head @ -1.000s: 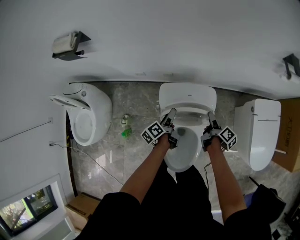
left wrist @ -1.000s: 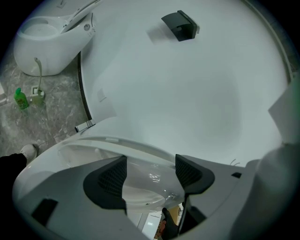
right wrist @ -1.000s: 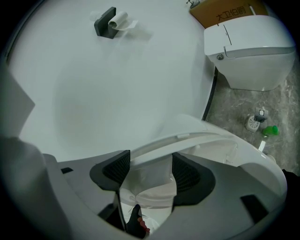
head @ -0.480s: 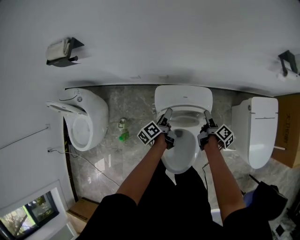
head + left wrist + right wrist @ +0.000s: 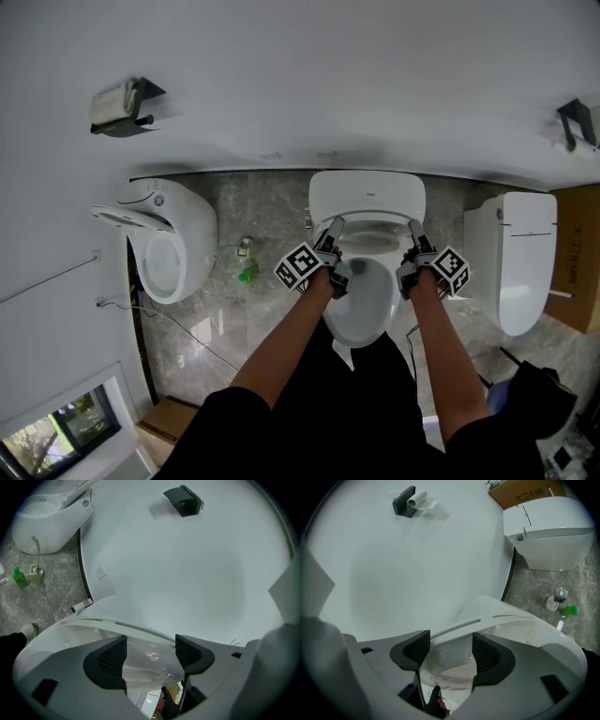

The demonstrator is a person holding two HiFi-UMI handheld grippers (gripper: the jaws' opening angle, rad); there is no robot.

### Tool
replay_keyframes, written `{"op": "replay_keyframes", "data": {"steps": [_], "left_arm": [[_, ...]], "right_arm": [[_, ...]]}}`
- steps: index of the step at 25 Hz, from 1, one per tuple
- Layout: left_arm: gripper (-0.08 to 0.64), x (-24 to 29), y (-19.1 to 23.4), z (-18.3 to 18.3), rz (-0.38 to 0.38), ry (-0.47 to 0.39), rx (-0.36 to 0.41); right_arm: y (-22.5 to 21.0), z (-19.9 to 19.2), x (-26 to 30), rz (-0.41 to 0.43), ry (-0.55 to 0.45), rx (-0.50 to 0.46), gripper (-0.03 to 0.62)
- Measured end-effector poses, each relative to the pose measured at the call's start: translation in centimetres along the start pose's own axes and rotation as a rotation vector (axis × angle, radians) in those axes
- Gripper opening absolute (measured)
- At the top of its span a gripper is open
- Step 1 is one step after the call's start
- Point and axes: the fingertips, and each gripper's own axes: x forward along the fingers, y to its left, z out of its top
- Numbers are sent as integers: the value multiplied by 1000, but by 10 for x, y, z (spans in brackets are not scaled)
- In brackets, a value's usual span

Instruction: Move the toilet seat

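Seat [image 5: 501, 617] low over bowl [image 5: 361, 295]; left gripper [image 5: 150, 651], right gripper [image 5: 450, 651] flank bowl, fingers [image 5: 415, 651] wide, unclamped; move barely begun.

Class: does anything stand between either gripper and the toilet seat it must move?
Nothing visible does. The left gripper and right gripper reach the toilet seat on either side, jaws apart, its rim right at their tips.

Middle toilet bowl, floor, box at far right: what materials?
Toilet bowl: probably glazed ceramic, glossy white with sharp highlights in the gripper views.
Floor: polished grey stone or stone-look tile, veined and reflective.
Box: brown cardboard by its colour and matte look.
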Motion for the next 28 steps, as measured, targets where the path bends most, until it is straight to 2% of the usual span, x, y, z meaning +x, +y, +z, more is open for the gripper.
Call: {"op": "replay_keyframes", "data": {"steps": [5, 10, 13, 18, 25, 26, 28], "left_arm": [[327, 0, -1, -2, -2, 26, 5], [327, -13, -9, 0, -19, 13, 24], [327, -27, -23, -1, -29, 8, 107], [327, -64, -58, -10, -28, -27, 275], [327, -123, -107, -66, -35, -106, 449], [327, -131, -118, -75, -48, -115, 482], [327, -148, -141, -93, -67, -116, 596]], "right_arm": [[2, 2, -6, -26, 16, -34, 287], [8, 9, -27, -1, 11, -73, 287], [17, 13, -47, 26, 29, -136, 287], [39, 11, -89, 65, 85, -314, 287], [74, -11, -135, 195, 204, -529, 287], [80, -18, -142, 218, 227, -560, 287], [92, -34, -155, 271, 273, -613, 287]]}}
